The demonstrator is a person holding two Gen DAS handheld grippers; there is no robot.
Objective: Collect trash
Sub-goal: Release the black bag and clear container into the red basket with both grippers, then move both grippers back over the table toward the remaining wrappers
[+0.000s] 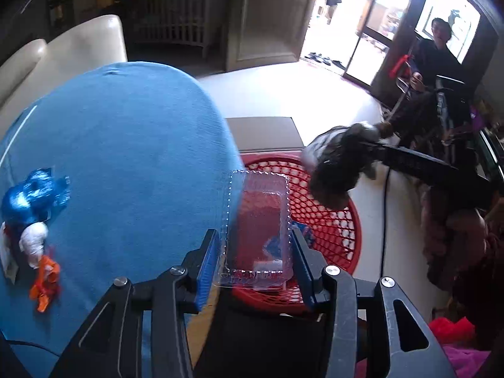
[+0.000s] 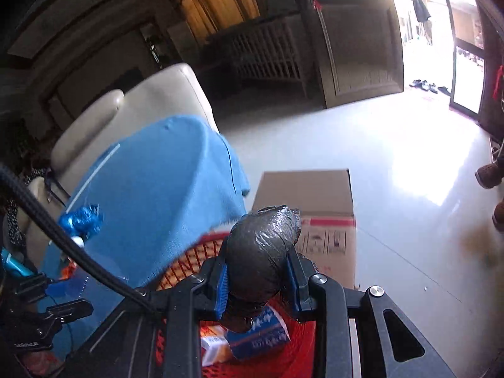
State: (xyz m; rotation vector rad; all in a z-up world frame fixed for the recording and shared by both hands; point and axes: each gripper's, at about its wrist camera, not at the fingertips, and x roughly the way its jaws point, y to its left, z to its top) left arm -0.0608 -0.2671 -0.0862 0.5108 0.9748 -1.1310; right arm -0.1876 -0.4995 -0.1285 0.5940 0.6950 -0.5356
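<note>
Jaws grip clear tray [image 1: 258, 236] and blurred bundle [image 2: 261, 249].

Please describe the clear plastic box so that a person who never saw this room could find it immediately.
Look at the red mesh basket standing on the floor beside the table with the blue cloth. Above the basket, the left gripper holds a clear plastic box between its blue pads. It is the only see-through item: the right gripper nearby holds a dark crumpled bundle.
</note>
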